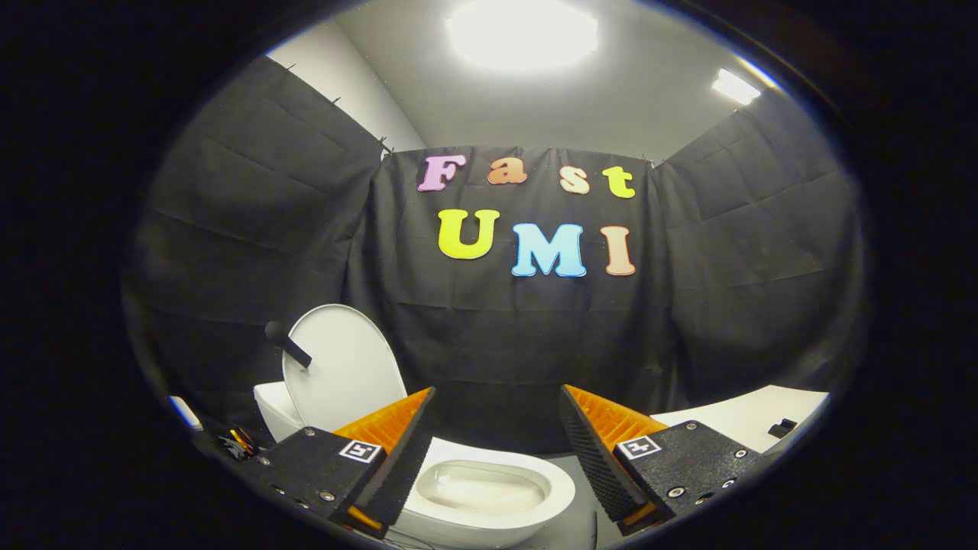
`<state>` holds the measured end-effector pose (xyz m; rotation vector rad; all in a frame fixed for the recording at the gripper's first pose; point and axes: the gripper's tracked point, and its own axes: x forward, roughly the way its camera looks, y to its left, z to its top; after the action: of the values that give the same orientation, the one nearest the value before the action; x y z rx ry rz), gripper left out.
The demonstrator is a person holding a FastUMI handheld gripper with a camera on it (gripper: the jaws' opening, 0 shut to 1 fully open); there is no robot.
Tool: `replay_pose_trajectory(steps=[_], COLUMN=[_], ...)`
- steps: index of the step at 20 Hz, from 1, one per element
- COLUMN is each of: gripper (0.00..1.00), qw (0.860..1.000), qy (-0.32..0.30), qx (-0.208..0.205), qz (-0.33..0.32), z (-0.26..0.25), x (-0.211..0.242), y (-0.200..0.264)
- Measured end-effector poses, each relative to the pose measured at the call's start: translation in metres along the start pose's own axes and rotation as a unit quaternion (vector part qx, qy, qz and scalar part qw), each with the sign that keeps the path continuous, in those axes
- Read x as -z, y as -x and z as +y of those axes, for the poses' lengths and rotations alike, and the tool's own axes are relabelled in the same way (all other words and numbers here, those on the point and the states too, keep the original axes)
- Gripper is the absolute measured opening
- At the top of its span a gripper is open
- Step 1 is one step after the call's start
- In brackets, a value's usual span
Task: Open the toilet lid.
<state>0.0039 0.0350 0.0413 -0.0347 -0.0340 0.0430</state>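
The gripper (pixel 497 397) is released, its fingers spread wide and holding nothing. The white toilet bowl (pixel 489 489) sits just ahead, between the fingers. At ten o'clock from the bowl, the toilet lid (pixel 344 374) stands raised upright, a dark handle (pixel 286 342) sticking out from its left edge.

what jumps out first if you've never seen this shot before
The white toilet bowl sits low, just ahead of and partly between the spread fingers of the gripper, which hold nothing. Its lid already stands raised and upright behind the bowl, against the black cloth wall, with a dark handle sticking out from its edge. A bright ceiling light glows overhead.
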Motion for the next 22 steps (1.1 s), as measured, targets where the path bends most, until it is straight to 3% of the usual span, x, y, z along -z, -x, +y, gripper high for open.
replay_pose_trajectory(steps=[22], gripper=[0.96], qw=[0.999], qy=[-0.026], qx=[0.023], qz=[0.025], z=[-0.015], x=[0.035], y=[0.007])
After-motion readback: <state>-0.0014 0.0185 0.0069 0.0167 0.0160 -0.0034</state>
